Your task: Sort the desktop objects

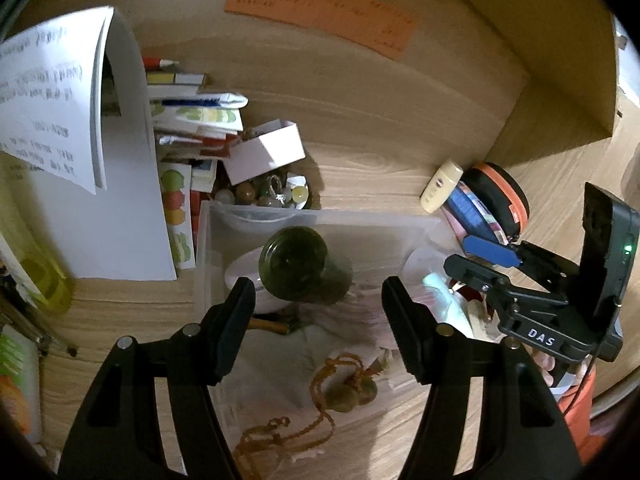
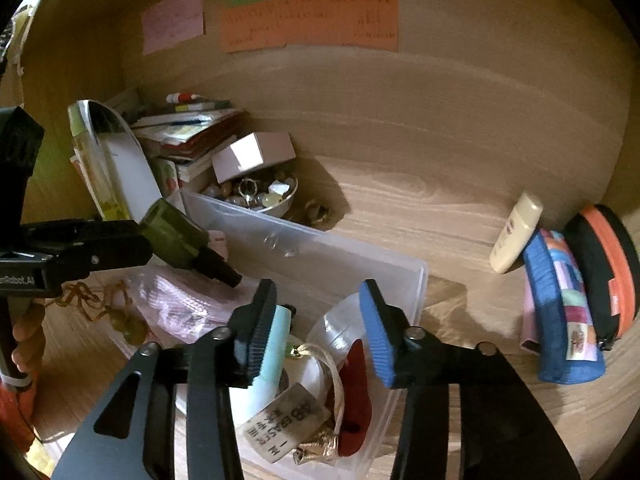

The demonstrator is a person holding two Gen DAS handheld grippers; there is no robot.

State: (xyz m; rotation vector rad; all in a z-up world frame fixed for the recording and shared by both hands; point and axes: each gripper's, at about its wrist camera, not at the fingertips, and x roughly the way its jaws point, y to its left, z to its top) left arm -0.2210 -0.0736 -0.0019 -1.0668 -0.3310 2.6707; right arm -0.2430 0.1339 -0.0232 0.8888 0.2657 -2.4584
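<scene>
Bottle [image 2: 176, 236]: glass, slick, breakable; you hold it tilted over the bin [image 2: 404, 280]
Left gripper [image 2: 120, 246]: clamped on its body, keep that hold
Right gripper [image 2: 320, 328]: fingers apart, over bin clutter

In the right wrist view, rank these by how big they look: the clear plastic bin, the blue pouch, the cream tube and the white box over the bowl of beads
1. Clear plastic bin, clearly largest.
2. Blue pouch.
3. White box.
4. Cream tube, though it looks close to the box, which sits farther back, so those two are unsure.
</scene>
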